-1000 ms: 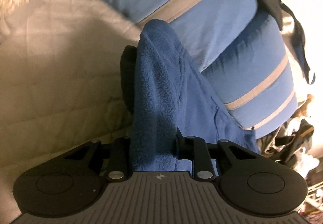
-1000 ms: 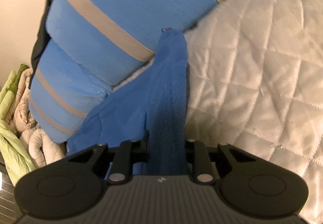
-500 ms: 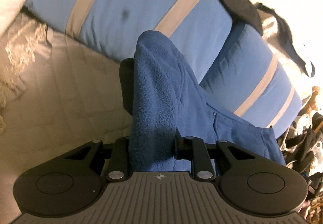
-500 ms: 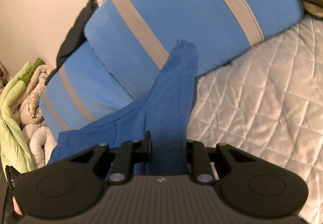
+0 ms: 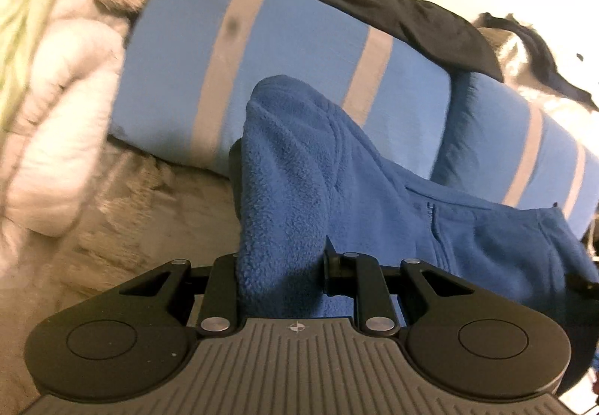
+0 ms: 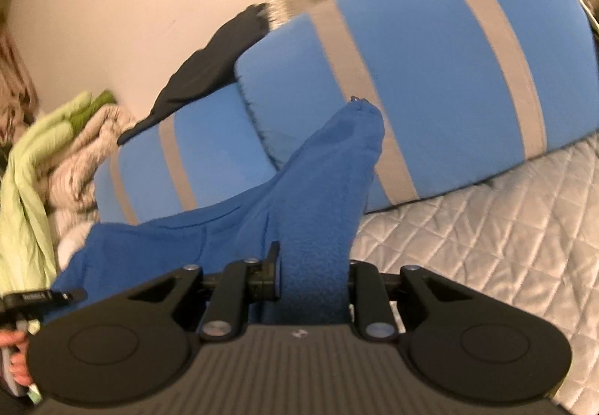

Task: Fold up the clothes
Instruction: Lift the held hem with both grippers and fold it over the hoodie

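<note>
both the left gripper point(image 5: 280, 265) and right gripper point(image 6: 312, 287), fingers clenched on the blue fleece point(image 5: 337, 190), have risen, lifting it off the bed point(image 6: 486, 246) toward the striped pillows point(image 6: 430, 78) at 12 o'clock, ready for spreading.

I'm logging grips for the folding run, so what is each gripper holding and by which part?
Both hold one blue fleece garment. The left gripper and right gripper each pinch a bunched fold of it; which part cannot be told.
</note>
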A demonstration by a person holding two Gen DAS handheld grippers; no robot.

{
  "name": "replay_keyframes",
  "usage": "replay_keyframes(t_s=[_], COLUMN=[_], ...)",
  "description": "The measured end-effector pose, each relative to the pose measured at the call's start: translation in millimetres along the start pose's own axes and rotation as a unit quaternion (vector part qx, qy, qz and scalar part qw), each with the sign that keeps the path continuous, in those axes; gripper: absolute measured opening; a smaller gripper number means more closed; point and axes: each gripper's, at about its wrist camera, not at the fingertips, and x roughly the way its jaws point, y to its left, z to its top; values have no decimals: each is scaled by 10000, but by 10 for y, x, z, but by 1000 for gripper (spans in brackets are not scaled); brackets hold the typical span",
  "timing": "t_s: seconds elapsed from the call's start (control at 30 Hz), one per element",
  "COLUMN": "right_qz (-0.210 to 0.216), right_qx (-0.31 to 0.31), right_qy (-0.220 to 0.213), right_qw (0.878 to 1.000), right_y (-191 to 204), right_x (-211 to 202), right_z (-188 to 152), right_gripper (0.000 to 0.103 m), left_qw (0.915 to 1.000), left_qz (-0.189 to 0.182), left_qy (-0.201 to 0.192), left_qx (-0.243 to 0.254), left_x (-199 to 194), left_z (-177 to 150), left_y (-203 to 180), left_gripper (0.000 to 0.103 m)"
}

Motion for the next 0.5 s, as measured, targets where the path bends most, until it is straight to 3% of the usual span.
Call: replay_keyframes(t_s=[0.5], right_qz=[3], right_qx=[-514], right_qy=[-21], right_qw=[9987], right_y=[861], right_x=[329], right_z=[-158], right_gripper=[20], left_qw=[9959], left_qz=[748], left_qy=[-274], left_qx=[430], left_x=[-300], left_z=[202], left_y=[466], left_gripper=[24])
